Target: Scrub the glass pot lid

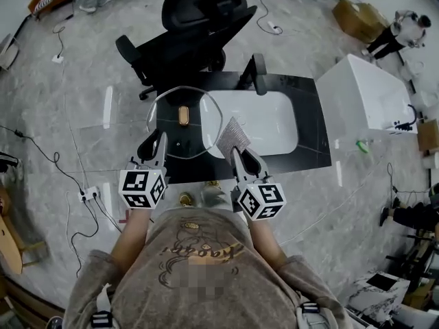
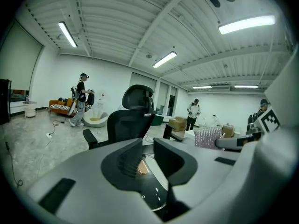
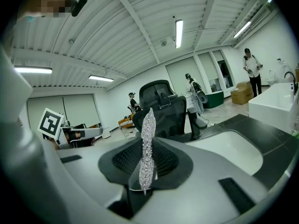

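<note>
The claws hover at the near edge of the dark counter (image 1: pixel 312 125), and scrubbing looks unstarted. The glass pot lid (image 1: pixel 175 139) sits at its left end, overlapping the white sink (image 1: pixel 264 125), with the silvery scouring pad (image 1: pixel 233 136) just beside its rim. All the rubbing remains. The right claw (image 3: pixel 147 146) is clamped on that pad. The left claw (image 2: pixel 148 146) stands a slit apart, pinching nothing (the lid's copper knob (image 2: pixel 141 167) shows through).
</note>
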Demonstrator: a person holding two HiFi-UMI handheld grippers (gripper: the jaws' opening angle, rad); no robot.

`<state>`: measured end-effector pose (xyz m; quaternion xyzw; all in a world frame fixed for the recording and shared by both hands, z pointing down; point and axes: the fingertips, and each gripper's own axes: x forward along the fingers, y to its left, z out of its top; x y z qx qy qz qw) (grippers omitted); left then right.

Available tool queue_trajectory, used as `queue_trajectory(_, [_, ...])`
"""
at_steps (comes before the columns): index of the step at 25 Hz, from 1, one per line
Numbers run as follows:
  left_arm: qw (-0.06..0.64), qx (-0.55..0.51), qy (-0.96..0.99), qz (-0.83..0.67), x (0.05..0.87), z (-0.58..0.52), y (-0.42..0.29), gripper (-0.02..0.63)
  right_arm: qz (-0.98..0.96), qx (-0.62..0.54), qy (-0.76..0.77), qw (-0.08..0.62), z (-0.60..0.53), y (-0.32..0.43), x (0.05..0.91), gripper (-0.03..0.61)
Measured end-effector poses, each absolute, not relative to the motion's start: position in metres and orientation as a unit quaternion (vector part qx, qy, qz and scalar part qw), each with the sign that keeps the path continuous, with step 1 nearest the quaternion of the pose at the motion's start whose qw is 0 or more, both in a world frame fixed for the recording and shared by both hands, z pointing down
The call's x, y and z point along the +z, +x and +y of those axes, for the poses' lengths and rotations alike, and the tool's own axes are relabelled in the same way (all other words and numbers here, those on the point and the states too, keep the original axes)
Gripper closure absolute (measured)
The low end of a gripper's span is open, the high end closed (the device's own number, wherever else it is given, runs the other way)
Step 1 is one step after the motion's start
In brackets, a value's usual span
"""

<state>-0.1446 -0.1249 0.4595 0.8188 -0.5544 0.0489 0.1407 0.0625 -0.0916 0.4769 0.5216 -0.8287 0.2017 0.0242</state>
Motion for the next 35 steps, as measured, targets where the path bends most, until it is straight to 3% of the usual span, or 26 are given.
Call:
queue_trajectory(2, [0.154, 0.040, 0.815, -0.557, 0.459, -0.137, -0.142, 0.368, -0.835, 0.199, 0.513, 0.028, -0.106, 0.062, 0.476, 0.500])
queue_trajectory(3, [0.158, 0.040, 0.814, -0.557, 0.459, -0.143, -0.140, 0.339, -0.837, 0.197, 0.510, 0.029, -0.113, 0.063, 0.476, 0.500])
queue_trajectory(24, [0.255, 0.227, 0.743, -0.576, 0.630, -0.248, -0.102, 0.354, -0.833, 0.210, 0.511, 0.036, -0.160, 0.100, 0.491, 0.500])
queue_trajectory(35, [0.284, 0.277, 0.718, -0.572, 0.665, -0.260, -0.094, 0.371, -0.827, 0.216, 0.518, 0.039, -0.172, 0.112, 0.501, 0.500])
